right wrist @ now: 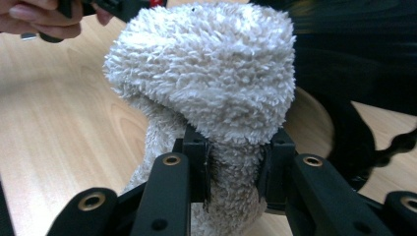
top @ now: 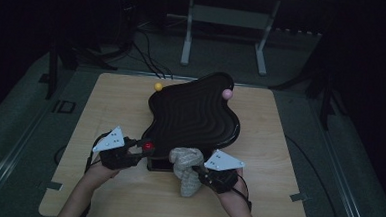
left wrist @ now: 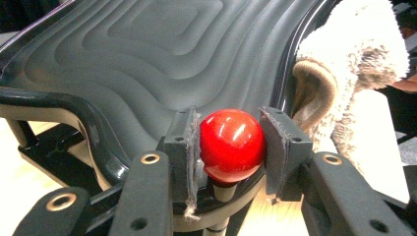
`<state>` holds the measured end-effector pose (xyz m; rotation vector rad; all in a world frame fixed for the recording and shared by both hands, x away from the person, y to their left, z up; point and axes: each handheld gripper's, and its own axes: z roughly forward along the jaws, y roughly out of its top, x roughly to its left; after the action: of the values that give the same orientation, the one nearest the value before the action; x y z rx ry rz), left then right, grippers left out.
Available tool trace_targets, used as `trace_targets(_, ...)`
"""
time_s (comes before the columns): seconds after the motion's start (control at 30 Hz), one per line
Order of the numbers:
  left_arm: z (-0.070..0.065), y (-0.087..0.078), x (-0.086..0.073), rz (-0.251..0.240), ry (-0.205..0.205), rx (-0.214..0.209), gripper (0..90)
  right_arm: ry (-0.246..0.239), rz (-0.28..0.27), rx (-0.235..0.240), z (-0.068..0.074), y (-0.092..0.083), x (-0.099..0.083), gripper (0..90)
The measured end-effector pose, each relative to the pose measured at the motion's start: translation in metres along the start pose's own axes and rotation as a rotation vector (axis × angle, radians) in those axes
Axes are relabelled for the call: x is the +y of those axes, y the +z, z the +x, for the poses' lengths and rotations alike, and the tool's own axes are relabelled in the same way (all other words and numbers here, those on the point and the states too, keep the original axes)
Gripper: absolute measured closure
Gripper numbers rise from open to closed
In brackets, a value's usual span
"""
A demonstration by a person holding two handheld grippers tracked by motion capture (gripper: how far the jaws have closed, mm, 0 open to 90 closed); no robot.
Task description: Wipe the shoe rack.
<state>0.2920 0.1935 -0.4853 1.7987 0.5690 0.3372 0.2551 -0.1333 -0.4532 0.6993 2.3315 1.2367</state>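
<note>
Steadying the tray by its red knob, cloth ready to wipe

Low centre of the high view: left gripper (top: 137,153) is clamped on the red knob (left wrist: 231,144) at the black wavy tray's (top: 195,113) near edge; right gripper (top: 197,172) pinches the fluffy cloth (right wrist: 206,73) just beside it. Next, probably, carry the cloth onto the tray, though dim light hides any dirt.

My fingers (left wrist: 184,147) grip a glossy red ball (left wrist: 231,144); the black tray (left wrist: 147,59) looks ridged plastic, the cloth (right wrist: 206,73) fluffy, the tabletop (right wrist: 59,123) smooth wood.
</note>
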Motion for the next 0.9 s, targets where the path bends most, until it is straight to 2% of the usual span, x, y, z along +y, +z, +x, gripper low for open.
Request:
trace_targets(0.13, 0.000, 0.000, 0.000, 0.000, -0.001, 0.001, 59.9, -0.007, -0.030, -0.012, 0.003, -0.003, 0.007, 70.9)
trace_targets(0.2, 0.000, 0.000, 0.000, 0.001, -0.001, 0.002, 59.9, -0.007, -0.021, -0.019, 0.004, 0.002, 0.005, 70.9)
trace_targets(0.33, 0.000, 0.000, 0.000, 0.002, 0.001, 0.001, 59.9, 0.010, 0.023, 0.010, 0.005, 0.016, -0.002, 70.9)
trace_targets(0.5, 0.000, 0.000, 0.000, 0.001, 0.000, 0.001, 59.9, -0.008, 0.001, 0.011, 0.010, 0.012, 0.005, 70.9)
trace_targets(0.57, 0.000, 0.000, 0.000, 0.001, 0.001, 0.001, 59.9, -0.004, 0.008, 0.004, 0.009, 0.015, 0.006, 70.9)
trace_targets(0.63, 0.000, 0.000, 0.000, 0.003, 0.000, 0.002, 59.9, 0.005, 0.028, 0.013, 0.008, 0.022, 0.002, 70.9)
trace_targets(0.77, 0.000, 0.000, 0.000, 0.002, 0.001, 0.002, 59.9, 0.008, 0.041, 0.026, 0.009, 0.026, 0.002, 70.9)
trace_targets(0.9, 0.000, 0.000, 0.000, 0.002, 0.000, 0.000, 59.9, -0.022, 0.019, 0.030, 0.019, 0.023, 0.010, 70.9)
